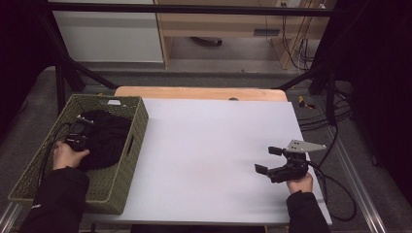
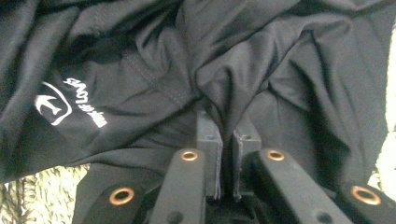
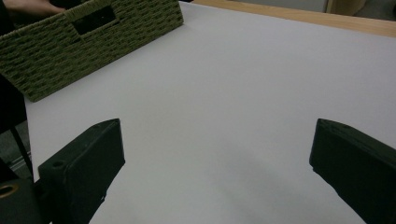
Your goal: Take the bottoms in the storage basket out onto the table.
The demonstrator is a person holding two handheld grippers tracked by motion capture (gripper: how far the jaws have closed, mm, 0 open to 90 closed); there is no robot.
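Observation:
A black garment (image 1: 109, 136) lies bunched inside a green woven basket (image 1: 138, 121) at the table's left. My left gripper (image 1: 80, 138) reaches into the basket. In the left gripper view its jaws stand nearly together, and this gripper (image 2: 227, 133) is shut on a fold of the black garment (image 2: 261, 70), which bears a white printed logo (image 2: 60, 105). My right gripper (image 1: 267, 160) rests at the right side of the white tabletop (image 1: 209, 145). In the right gripper view it (image 3: 219, 128) is wide open, with nothing but the bare white surface between its jaws.
The basket (image 3: 93, 42) has a cut-out handle in its side wall and stands on the table's left edge. A wooden strip (image 1: 199, 92) runs along the far edge. Cables (image 1: 335, 189) trail off to the right, by a black frame.

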